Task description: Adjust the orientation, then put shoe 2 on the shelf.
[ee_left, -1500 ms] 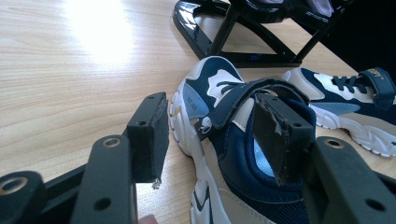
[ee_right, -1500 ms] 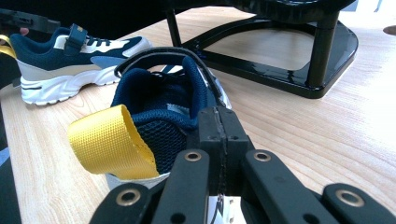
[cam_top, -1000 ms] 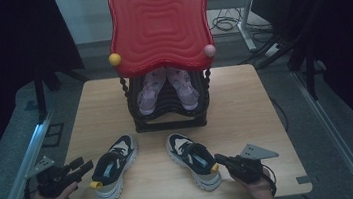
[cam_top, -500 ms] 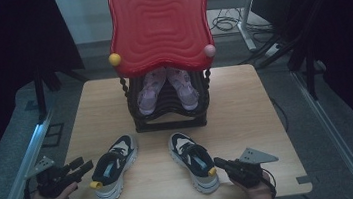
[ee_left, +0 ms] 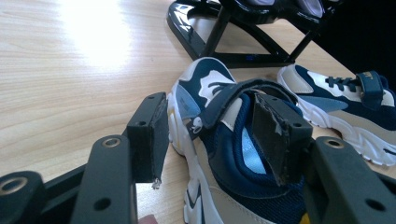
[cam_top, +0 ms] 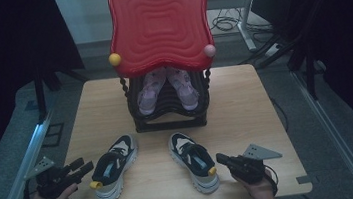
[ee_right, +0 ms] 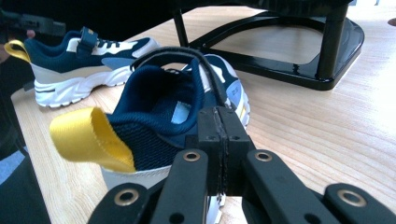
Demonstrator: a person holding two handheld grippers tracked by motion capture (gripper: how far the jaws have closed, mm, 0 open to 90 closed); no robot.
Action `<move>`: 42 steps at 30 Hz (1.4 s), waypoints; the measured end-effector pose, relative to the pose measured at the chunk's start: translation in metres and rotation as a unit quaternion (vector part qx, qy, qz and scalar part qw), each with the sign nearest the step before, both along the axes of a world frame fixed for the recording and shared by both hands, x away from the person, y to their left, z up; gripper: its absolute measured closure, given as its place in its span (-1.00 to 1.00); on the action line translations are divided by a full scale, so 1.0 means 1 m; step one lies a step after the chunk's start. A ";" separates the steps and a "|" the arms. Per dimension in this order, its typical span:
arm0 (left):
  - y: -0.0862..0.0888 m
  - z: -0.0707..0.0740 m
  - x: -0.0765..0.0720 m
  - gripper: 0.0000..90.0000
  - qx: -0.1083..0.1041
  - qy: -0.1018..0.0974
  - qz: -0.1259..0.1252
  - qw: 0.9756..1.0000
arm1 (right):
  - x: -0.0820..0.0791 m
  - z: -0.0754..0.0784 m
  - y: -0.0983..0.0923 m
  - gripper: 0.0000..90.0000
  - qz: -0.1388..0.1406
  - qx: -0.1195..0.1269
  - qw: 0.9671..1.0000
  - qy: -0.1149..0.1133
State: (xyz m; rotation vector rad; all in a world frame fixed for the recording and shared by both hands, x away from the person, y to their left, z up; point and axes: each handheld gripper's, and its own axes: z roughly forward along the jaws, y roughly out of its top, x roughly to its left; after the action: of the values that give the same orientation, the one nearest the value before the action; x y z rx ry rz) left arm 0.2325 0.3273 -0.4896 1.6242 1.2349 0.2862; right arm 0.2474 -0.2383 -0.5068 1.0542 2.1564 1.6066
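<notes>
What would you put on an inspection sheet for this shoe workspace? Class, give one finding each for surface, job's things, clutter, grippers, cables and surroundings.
Surface: light wooden table, bare around the shoes.
Job's things: left sneaker and right sneaker, navy and white, heels toward the person; black shoe rack behind them.
Clutter: pink shoes on the rack; red panel rising above it.
Grippers: left gripper open, jaws astride the left sneaker's collar; right gripper shut, empty, at the right sneaker's heel.
Cables: loose cables on the floor beyond the table.
Surroundings: dark room, metal rails beside the table.
</notes>
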 end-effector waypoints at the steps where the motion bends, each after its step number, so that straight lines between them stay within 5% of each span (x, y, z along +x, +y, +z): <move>1: 0.000 -0.001 -0.001 0.02 0.001 0.001 -0.002 1.000 | 0.000 0.000 0.000 0.97 0.000 0.001 1.000 0.001; 9: 0.001 0.003 -0.003 0.02 -0.001 -0.002 0.001 1.000 | 0.002 0.001 0.002 0.94 0.005 0.001 1.000 0.000; 26: -0.008 0.011 0.002 0.02 0.008 -0.002 -0.038 0.999 | 0.009 0.020 -0.005 0.24 -0.018 0.019 0.999 0.029; 37: -0.025 0.011 0.014 0.03 0.033 0.011 -0.060 0.998 | 0.011 0.032 0.000 0.13 -0.008 0.010 1.000 0.025; 42: -0.026 0.006 0.023 0.19 0.055 0.022 -0.061 0.996 | 0.010 0.032 -0.002 0.11 -0.012 0.012 1.000 0.022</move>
State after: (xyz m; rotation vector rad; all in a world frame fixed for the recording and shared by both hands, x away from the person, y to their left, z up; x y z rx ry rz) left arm 0.2557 0.3013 -0.4838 1.8017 1.1650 0.2476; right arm 0.2577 -0.2400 -0.4750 1.1279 2.1496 1.6176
